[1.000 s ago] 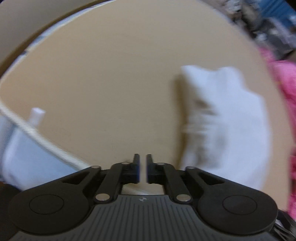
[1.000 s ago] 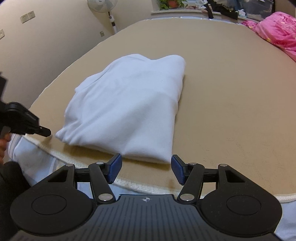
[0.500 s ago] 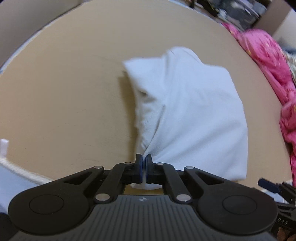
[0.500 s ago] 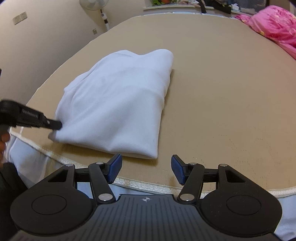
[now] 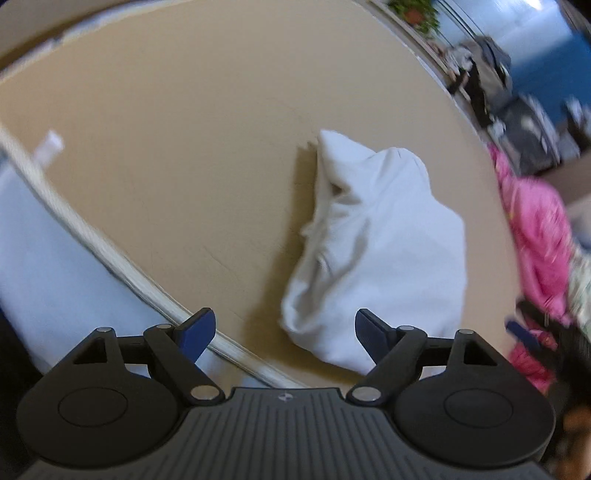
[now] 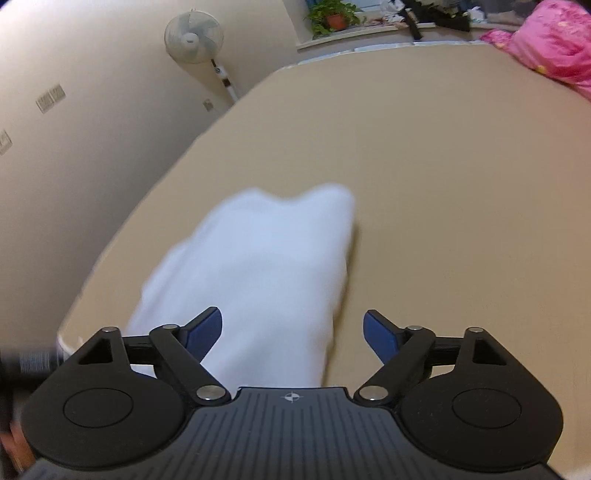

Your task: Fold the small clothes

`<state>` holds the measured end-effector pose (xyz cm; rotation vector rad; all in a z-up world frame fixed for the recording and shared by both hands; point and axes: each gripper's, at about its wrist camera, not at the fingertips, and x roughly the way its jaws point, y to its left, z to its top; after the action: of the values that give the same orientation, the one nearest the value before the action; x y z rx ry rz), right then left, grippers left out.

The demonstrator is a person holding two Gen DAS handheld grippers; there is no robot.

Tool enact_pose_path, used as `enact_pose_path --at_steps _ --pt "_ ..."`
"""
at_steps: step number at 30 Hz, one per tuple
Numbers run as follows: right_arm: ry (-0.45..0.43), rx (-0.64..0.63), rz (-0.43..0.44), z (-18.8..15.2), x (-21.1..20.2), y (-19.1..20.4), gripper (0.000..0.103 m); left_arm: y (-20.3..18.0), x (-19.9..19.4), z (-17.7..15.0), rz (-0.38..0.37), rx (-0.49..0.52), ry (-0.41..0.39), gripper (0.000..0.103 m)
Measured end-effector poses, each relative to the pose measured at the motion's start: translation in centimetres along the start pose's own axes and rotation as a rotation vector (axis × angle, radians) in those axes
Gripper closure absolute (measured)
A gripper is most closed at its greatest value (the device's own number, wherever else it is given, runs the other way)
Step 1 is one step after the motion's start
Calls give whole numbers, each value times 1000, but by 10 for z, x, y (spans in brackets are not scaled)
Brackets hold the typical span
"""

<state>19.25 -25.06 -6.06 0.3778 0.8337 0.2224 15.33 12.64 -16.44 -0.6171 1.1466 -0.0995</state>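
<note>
A folded white garment [image 5: 380, 251] lies on the tan mattress [image 5: 184, 147], rumpled along its left edge. My left gripper [image 5: 284, 332] hovers at the garment's near corner. Its jaws are opening, and the corner shows in the gap without either blue pad touching it. In the right wrist view the garment [image 6: 258, 266] is blurred and runs from mid-frame down under my right gripper [image 6: 293, 332]. The right jaws are opening too, spread wide above the cloth without pressing it. The right gripper [image 5: 535, 332] shows blurred at the left view's right edge.
A pink blanket [image 5: 535, 229] is heaped at the mattress's right side and shows again [image 6: 554, 40] far right. The mattress's piped edge [image 5: 110, 254] and a white sheet [image 5: 44, 258] run along the near left. A standing fan [image 6: 194, 35] and a potted plant [image 6: 332, 16] stand by the wall.
The left gripper, shut on the garment's near corner half a second ago, has let go and spread wide. The right gripper has opened wider and moved forward over the garment.
</note>
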Motion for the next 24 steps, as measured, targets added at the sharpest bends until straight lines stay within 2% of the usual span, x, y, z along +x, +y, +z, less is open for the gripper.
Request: enact_pose_path --at_steps 2,4,8,11,15,18,19,21,23,24 --pt "32 -29 51 38 21 -6 12 -5 11 -3 -52 -59 39 17" --pt "81 -71 78 78 50 -9 10 -10 16 -8 -72 -72 49 17" --pt "192 -116 127 127 114 -8 9 -9 40 -2 -3 -107 72 17" --pt "293 -134 133 142 164 -6 9 5 44 4 -6 -182 71 18" --pt "438 -133 150 138 216 -3 9 11 43 8 -25 -232 58 21" --pt "486 -240 131 131 246 3 6 19 41 13 -49 -284 61 55" --pt "493 -270 127 130 253 3 3 23 39 14 -83 -299 70 74" --pt "495 -292 136 128 263 0 1 24 42 15 -81 -330 83 76" --pt "493 -281 159 125 266 -4 1 26 47 17 -79 -356 90 84" --pt "491 -291 170 123 265 -4 4 28 50 17 -83 -374 96 85"
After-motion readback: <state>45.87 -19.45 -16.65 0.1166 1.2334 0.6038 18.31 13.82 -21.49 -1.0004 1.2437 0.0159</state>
